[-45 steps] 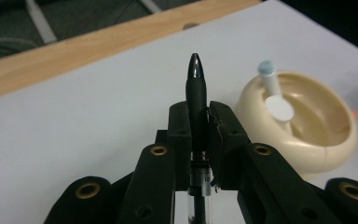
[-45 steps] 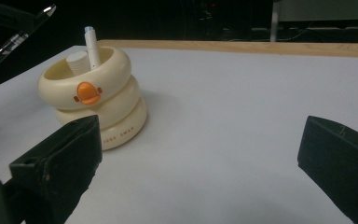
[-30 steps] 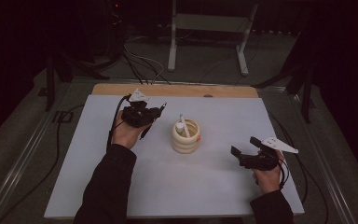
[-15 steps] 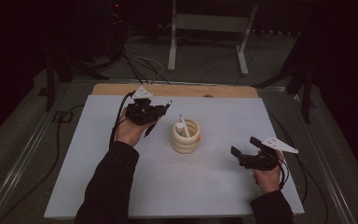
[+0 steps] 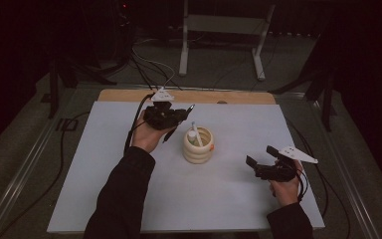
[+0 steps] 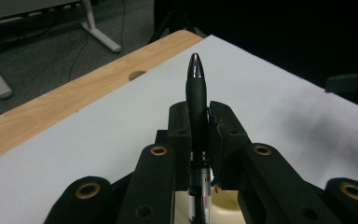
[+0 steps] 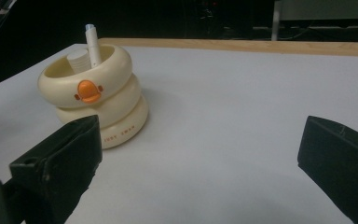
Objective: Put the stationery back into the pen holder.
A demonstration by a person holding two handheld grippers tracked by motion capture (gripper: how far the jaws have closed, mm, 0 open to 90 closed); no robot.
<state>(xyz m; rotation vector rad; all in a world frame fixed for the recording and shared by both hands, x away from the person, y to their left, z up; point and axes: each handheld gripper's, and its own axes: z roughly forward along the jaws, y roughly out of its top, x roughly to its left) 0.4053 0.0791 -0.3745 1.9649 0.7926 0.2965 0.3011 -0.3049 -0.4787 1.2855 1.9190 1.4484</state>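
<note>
left gripper (image 6: 199,140): fingers clamp black pen (image 6: 196,100), not yet in cream ringed duck pen holder (image 5: 198,145) | right gripper (image 7: 200,172): fingers wide, idle | holder has white marker (image 7: 92,44)

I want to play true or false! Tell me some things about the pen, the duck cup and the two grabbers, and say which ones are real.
1. The left gripper is holding a black pen. True.
2. The right gripper is holding the cup. False: its fingers are wide apart with nothing between them.
3. The cream duck cup stands upright on the white table. True.
4. The cup is empty. False: a white pen stands in it.
5. The cup has an orange beak on it. True.
</note>
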